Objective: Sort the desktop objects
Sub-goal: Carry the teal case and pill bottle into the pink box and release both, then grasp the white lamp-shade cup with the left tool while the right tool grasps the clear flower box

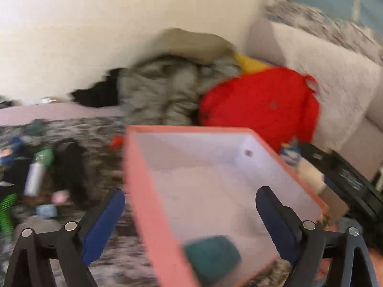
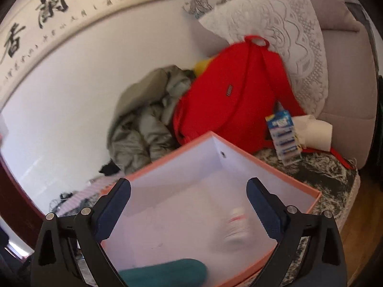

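A pink-rimmed box with a white inside (image 1: 153, 191) (image 2: 282, 167) sits on a patterned cover. A teal object (image 1: 213, 258) (image 2: 165, 272) lies in its near corner. In the right wrist view a blurred white item with red stripes (image 2: 235, 227) is inside the box. My left gripper (image 1: 191, 203) is open and empty, its jaws straddling the box's left wall. My right gripper (image 2: 189, 191) is open and empty over the box. A pack of batteries (image 2: 283, 136) leans beside a red bag (image 2: 229, 105) (image 1: 261, 105).
A grey-green jacket (image 2: 143, 124) (image 1: 158, 93) lies behind the box. Small items, among them a white and green bottle (image 1: 37, 174), lie scattered left of the box. A white tissue (image 2: 313, 131), a lace pillow (image 2: 287, 38) and a sofa arm are at right.
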`<state>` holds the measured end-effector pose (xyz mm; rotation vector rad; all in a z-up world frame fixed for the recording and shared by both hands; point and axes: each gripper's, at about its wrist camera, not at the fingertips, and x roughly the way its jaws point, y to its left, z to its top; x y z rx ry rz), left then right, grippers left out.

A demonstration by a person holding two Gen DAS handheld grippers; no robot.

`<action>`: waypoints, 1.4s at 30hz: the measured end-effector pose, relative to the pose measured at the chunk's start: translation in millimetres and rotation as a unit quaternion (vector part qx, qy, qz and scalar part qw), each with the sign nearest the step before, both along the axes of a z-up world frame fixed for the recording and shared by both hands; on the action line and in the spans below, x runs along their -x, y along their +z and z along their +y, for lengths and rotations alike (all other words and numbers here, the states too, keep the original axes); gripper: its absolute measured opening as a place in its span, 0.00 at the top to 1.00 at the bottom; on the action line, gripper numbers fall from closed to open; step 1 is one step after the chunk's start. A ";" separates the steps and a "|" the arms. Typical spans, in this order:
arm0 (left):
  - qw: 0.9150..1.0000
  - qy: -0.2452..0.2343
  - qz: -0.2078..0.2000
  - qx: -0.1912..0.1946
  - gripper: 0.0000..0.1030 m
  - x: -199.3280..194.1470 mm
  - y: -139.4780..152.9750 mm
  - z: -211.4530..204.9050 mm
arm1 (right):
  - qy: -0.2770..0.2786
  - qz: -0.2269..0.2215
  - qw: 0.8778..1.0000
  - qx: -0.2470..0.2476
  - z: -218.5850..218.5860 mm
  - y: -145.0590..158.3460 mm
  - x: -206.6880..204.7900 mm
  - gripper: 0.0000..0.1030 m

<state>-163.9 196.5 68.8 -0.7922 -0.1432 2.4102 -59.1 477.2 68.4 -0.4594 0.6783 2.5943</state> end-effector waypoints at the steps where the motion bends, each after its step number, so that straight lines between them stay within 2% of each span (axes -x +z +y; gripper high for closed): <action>1: 1.000 0.014 -0.002 0.001 0.10 3.6 -0.8 -12.4 | 0.010 0.002 1.000 0.000 -8.8 2.0 2.6 0.03; 8: 0.992 0.114 -0.041 0.023 0.10 22.0 -18.0 -103.6 | 0.105 0.007 0.994 -0.027 -95.9 10.7 30.8 0.03; 14: 0.977 0.200 -0.060 0.051 0.09 27.3 -29.1 -185.2 | 0.209 -0.007 0.976 -0.055 -186.2 -0.2 65.1 0.01; 17: 0.967 0.230 -0.064 0.087 0.06 30.7 -41.1 -219.6 | 0.269 -0.018 0.960 -0.079 -240.9 -13.8 85.0 0.00; 20: 0.957 0.249 -0.056 0.141 0.06 33.5 -60.5 -250.0 | 0.326 -0.065 0.938 -0.099 -289.0 -39.6 106.7 0.00; 22: 0.950 0.259 -0.063 0.162 0.05 39.6 -76.2 -268.7 | 0.363 -0.112 0.920 -0.092 -312.4 -61.9 122.7 0.00; 25: 0.945 0.265 -0.090 0.170 0.05 56.9 -100.9 -293.6 | 0.400 -0.199 0.891 -0.080 -340.6 -102.6 142.3 0.00; 27: 0.943 0.260 -0.107 0.178 0.05 71.0 -116.4 -304.5 | 0.398 -0.239 0.881 -0.091 -347.9 -124.0 151.1 0.00; 31: 0.941 0.253 -0.120 0.189 0.05 94.6 -134.2 -312.7 | 0.380 -0.281 0.875 -0.104 -344.1 -148.0 163.5 0.00; 35: 0.939 0.250 -0.139 0.189 0.05 119.1 -151.6 -317.4 | 0.373 -0.302 0.873 -0.090 -331.8 -161.4 177.4 0.00; 38: 0.938 0.249 -0.146 0.193 0.05 136.6 -159.4 -318.5 | 0.381 -0.314 0.866 -0.081 -330.1 -168.0 190.0 0.00; 42: 0.936 0.255 -0.153 0.191 0.05 159.6 -167.5 -324.3 | 0.389 -0.319 0.859 -0.097 -338.8 -176.2 201.4 0.00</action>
